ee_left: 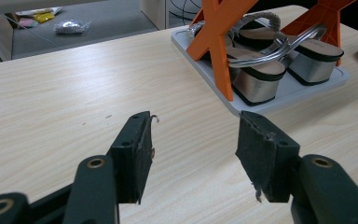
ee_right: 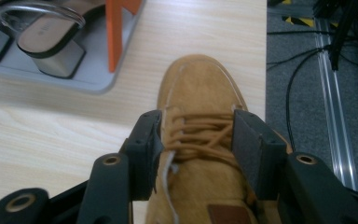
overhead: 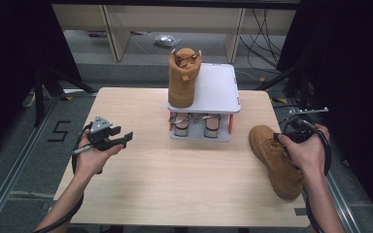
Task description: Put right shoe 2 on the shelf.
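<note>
The tan boot (ee_right: pixel 200 140) lies on its side near the right edge of the surface (overhead: pixel 175 184), and the right tool (ee_right: pixel 198 140) straddles its laced throat, jaws spread, pads not clearly biting. My worry is that soft suede squashes, so a loose pinch could let it roll off that edge. The left tool (ee_left: pixel 193 140) hovers spread and empty near the shoe rack (overhead: pixel 213 92), where the other boot (overhead: pixel 183 77) stands.
</note>
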The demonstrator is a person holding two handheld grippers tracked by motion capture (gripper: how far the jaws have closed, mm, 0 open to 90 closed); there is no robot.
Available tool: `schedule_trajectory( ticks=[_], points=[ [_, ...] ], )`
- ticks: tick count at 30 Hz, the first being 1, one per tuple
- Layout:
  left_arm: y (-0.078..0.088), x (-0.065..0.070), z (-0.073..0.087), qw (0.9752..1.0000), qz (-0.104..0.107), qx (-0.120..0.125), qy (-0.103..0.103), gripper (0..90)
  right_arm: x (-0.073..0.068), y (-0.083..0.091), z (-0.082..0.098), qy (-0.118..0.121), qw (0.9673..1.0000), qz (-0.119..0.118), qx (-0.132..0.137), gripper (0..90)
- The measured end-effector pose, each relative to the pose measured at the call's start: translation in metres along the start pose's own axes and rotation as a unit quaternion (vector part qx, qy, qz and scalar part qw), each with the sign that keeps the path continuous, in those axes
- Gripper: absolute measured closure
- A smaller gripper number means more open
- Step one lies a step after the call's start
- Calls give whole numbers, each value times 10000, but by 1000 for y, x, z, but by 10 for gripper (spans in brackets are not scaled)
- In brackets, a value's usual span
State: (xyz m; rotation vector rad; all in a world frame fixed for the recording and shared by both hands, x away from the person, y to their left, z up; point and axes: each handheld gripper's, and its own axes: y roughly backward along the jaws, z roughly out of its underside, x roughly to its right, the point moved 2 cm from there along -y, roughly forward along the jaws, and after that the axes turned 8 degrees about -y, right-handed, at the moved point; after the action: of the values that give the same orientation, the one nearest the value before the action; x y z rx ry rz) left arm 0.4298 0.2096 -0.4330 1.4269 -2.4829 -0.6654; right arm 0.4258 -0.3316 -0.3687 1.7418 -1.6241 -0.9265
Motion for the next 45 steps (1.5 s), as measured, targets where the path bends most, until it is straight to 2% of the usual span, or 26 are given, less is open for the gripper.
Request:
schedule_trajectory(
  ticks=[1,5,7,8,9,10,18,19,20,21,22,24,26,28,29,32,33,34,35,36,37,38,39,40,41,45],
  points=[
    [0,0,1,10000,5,-8,-2,446,6,0,1,201,9998,46,-37,531],
    [1,1,2,10000,-8,-9,-5,446,14,2,3,0,9999,74,-129,522],
    [0,1,3,10000,13,-2,13,446,21,1,4,94,9998,172,-66,520],
    [0,2,4,10000,1,-23,-6,446,23,2,5,147,9998,86,-59,519],
    [0,2,4,10000,4,-16,0,446,26,3,5,112,9997,199,-79,518],
    [0,3,5,10000,7,-10,9,446,25,5,4,33,9999,100,-112,517],
    [3,5,8,10000,32,30,35,446,33,6,3,130,9996,231,-132,501],
    [3,6,8,10000,42,30,36,446,26,10,5,-514,9977,275,-353,498],
    [3,7,9,10000,44,35,44,446,35,8,4,0,9994,248,-230,496],
    [3,7,9,10000,50,23,31,446,39,6,4,154,9994,285,-132,493],
    [3,7,10,10000,60,22,29,446,38,9,5,-21,9992,276,-277,490],
    [3,8,11,10000,51,24,45,446,44,8,6,135,9994,295,-153,488],
    [3,8,12,10000,67,20,40,446,44,12,7,-147,9988,364,-289,483],
    [3,8,14,10000,60,28,63,446,48,11,9,95,9990,343,-263,475],
    [3,8,15,9999,62,29,76,446,47,9,10,-81,9991,335,-253,474],
    [4,8,19,9999,57,17,100,445,48,5,12,-330,9971,366,-587,472],
    [4,8,22,9999,61,47,133,445,51,2,14,-242,9970,412,-603,472],
    [4,9,23,9999,64,29,135,445,50,1,16,-435,9946,442,-830,473],
    [4,9,25,9999,68,13,118,444,54,-2,16,-206,9955,425,-824,476],
    [4,9,27,9999,65,19,143,444,53,-5,18,-382,9936,451,-959,481],
    [5,9,29,9999,65,18,146,444,56,-8,19,-233,9942,439,-951,484],
    [5,9,31,9998,64,8,169,443,55,-10,20,-408,9932,426,-1008,488],
    [5,9,32,9998,73,27,188,442,58,-12,20,-312,9939,342,-1000,496],
    [6,10,34,9997,106,45,214,442,56,-12,21,-502,9923,340,-1076,506],
    [7,11,35,9997,97,54,232,442,62,-14,21,-245,9942,293,-1005,514],
    [10,15,43,9998,105,87,173,439,61,-17,24,-467,9906,378,-1232,560]
  ],
)
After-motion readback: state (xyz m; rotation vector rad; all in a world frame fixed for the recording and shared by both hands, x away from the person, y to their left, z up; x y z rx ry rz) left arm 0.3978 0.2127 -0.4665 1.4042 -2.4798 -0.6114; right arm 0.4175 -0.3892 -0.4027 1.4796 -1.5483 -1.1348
